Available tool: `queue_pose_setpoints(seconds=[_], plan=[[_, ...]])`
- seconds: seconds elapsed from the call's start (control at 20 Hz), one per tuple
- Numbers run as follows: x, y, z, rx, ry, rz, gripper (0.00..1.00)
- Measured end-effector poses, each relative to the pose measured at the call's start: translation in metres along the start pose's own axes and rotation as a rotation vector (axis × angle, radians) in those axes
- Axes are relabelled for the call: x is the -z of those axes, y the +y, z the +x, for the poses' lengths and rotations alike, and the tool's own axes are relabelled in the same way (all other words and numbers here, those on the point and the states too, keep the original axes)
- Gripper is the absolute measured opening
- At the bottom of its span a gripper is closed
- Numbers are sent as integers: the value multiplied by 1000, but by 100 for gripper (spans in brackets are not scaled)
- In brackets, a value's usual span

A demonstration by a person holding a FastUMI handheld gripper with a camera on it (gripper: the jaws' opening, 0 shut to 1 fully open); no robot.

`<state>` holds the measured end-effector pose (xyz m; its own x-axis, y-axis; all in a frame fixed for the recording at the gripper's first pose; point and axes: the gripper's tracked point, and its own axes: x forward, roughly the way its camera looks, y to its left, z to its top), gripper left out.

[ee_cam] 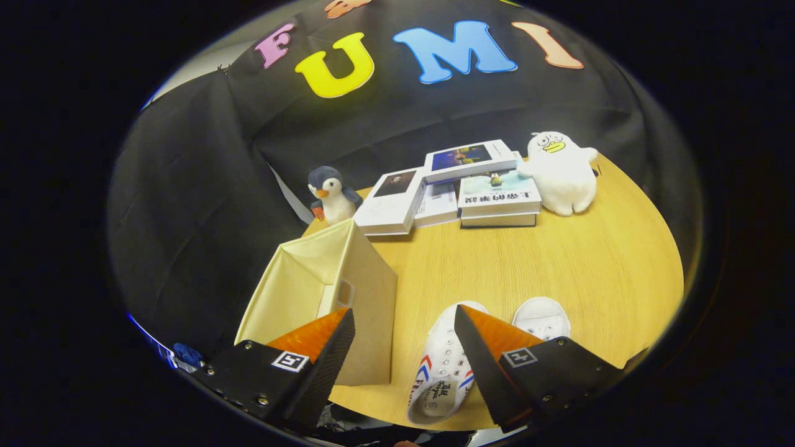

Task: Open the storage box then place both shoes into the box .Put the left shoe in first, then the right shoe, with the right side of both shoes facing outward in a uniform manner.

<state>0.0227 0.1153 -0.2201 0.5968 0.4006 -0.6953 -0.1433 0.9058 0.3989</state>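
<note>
The gripper [404, 323] hung above a round wooden table [559, 261] with its fingers spread wide and nothing between them. Below the left finger stood an open cream fabric storage box [366, 279]. A white canvas shoe [442, 366] lay between the fingers, a second white shoe [541, 316] beside it behind the right finger. Beyond sat stacked books [459, 192], a penguin plush [330, 194] and a white duck plush [559, 171].
</note>
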Motion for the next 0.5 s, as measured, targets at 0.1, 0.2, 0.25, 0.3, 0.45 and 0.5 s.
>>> queue_pose_setpoints(seconds=[0.1, 0.2, 0.25, 0.3, 0.45, 0.5], plan=[[14, -8, 5, -1, 40, 33, 98], [25, -17, 10, 1, 75, 69, 98], [31, -21, 11, 6, 91, 80, 98], [38, -24, 14, 10, 108, 92, 97], [53, -36, 23, 23, 153, 139, 97], [59, -39, 24, 27, 170, 166, 98]])
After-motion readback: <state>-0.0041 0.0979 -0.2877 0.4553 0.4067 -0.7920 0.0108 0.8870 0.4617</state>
